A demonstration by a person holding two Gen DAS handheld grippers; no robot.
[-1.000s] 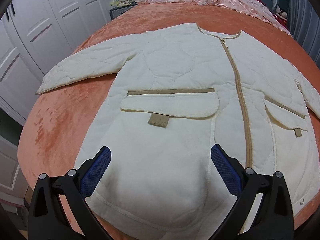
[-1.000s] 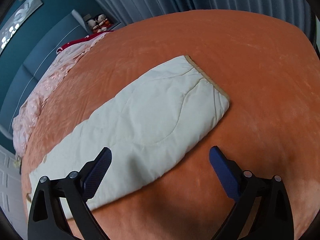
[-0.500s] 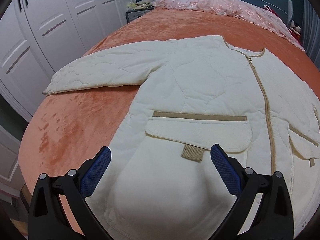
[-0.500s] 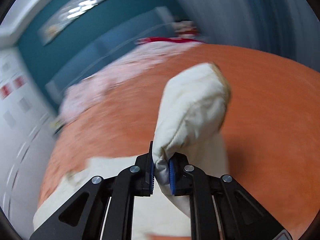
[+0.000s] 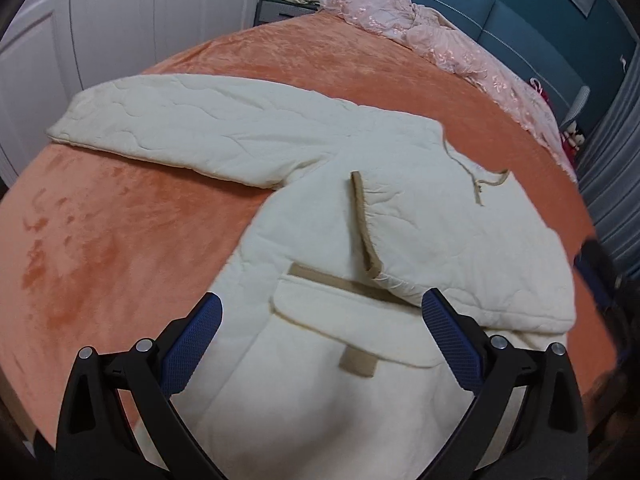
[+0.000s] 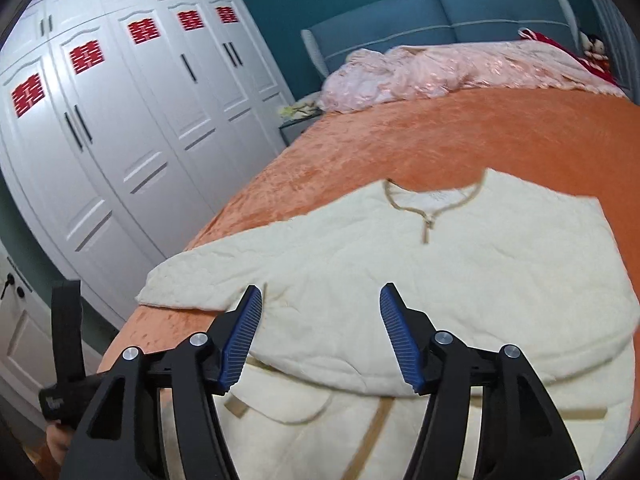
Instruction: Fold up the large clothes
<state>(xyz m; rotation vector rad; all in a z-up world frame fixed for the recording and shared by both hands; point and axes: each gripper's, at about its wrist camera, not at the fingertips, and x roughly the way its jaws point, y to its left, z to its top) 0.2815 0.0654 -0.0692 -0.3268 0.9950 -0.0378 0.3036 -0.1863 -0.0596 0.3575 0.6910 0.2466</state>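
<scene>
Hovering low over the near hem, your left gripper (image 5: 320, 336) has its blue pads spread wide and empty above the cream quilted jacket (image 5: 312, 400), just short of the flap pocket (image 5: 352, 332); your right gripper (image 6: 320, 332) is likewise parted and holding nothing above the right sleeve (image 6: 460, 312), which lies folded across the chest. Farther off, the left sleeve (image 5: 192, 136) stretches flat to the left on the orange bedspread (image 5: 100, 240), with a pink quilt (image 6: 460, 68) heaped against the blue headboard (image 6: 440, 16) and white wardrobes (image 6: 120, 128) at far left
</scene>
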